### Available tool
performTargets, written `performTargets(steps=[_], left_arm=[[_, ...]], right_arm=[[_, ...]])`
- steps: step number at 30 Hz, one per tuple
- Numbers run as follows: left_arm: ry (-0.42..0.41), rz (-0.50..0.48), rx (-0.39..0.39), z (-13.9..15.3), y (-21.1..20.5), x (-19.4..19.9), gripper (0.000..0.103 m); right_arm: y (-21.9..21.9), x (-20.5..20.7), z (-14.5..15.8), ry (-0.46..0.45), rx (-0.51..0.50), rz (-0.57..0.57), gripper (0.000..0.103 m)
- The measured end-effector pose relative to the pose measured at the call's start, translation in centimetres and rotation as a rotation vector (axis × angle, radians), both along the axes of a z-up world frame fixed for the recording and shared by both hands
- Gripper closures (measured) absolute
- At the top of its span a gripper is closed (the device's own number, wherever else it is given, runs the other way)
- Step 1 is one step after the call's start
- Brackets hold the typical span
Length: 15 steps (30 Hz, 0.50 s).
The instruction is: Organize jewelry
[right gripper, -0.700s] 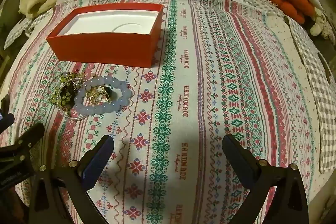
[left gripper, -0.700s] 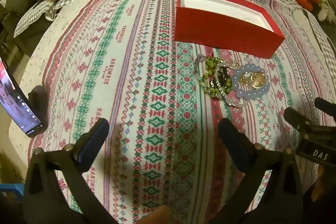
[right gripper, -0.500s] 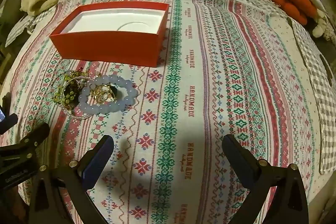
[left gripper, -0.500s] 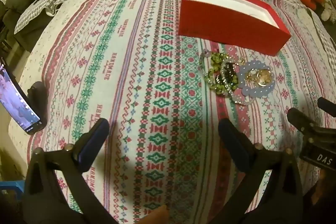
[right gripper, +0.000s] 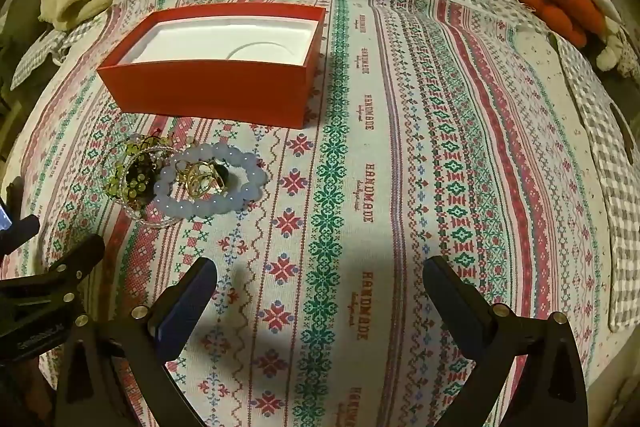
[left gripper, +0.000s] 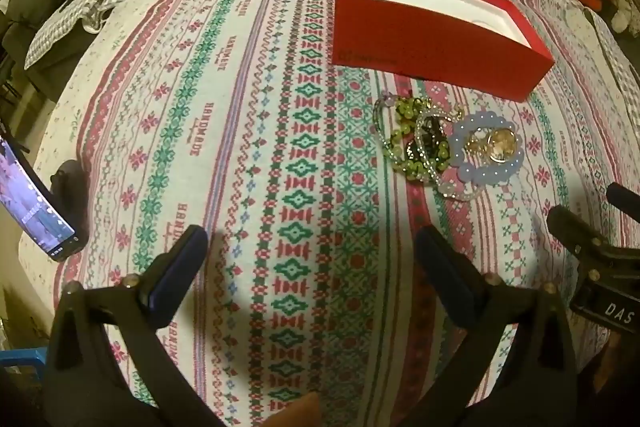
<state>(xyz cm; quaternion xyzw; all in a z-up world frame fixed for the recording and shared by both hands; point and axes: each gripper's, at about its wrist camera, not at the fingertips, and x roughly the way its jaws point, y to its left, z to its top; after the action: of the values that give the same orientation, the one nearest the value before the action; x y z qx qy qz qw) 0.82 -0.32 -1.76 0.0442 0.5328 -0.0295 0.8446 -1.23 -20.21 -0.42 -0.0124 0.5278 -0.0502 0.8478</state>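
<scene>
Both grippers hover spread wide, holding nothing, over the patterned bedspread.
Jewelry pile lies ahead-right of the left gripper, ahead-left of the right gripper; the red box sits just beyond it, bare cloth between.

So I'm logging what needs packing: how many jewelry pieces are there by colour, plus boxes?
Pale blue bead bracelet: 1
Green bead bracelet: 1
Clear bead strand: 1
Gold pieces: tangled, cannot count
Red box: 1
Total: 4 countable
</scene>
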Motion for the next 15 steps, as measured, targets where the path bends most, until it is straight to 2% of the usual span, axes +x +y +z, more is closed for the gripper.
performTargets(steps=[15], left_arm=[[0.010, 0.001, 0.002, 0.54, -0.56, 0.53, 0.000]], right_arm=[[0.05, -0.04, 0.14, -0.001, 0.006, -0.005, 0.000]])
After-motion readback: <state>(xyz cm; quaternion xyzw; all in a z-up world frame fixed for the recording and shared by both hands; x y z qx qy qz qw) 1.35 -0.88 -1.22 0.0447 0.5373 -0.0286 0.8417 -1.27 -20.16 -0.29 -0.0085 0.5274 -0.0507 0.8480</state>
